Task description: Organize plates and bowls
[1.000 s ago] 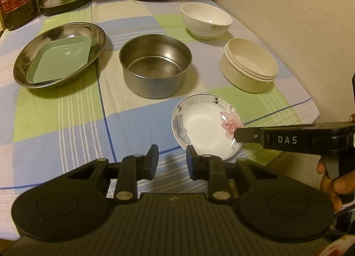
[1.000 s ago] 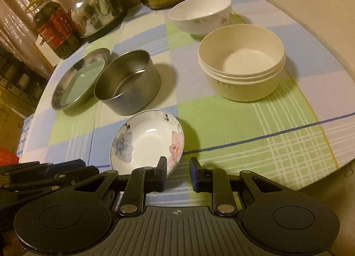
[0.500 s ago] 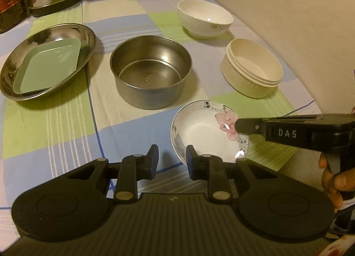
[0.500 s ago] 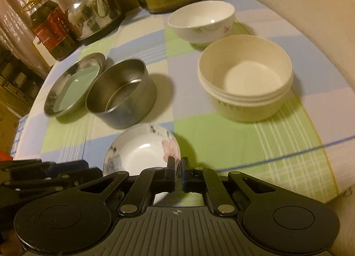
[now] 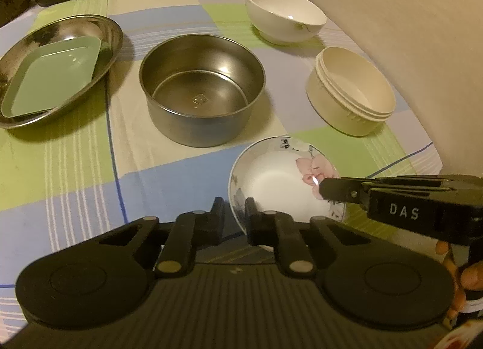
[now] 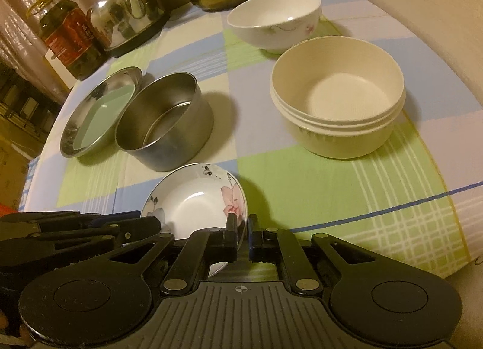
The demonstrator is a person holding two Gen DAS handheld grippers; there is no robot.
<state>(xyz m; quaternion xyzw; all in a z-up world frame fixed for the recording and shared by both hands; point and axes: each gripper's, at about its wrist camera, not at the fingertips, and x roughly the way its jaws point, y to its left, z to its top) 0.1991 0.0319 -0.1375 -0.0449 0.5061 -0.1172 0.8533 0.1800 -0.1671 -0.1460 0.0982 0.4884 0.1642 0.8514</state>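
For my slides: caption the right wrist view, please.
Right gripper clamps the rim of the flowered dish on a checked tablecloth.

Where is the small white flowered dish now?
The small white flowered dish sits near the table's front edge, before the steel round bowl, its rim pinched by both claws.

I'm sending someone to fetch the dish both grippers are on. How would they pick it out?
On the checked tablecloth, look at the near edge, in front of the steel bowl. The small shallow dish there is white with a pink flower painted inside; its neighbours are plain steel or cream.
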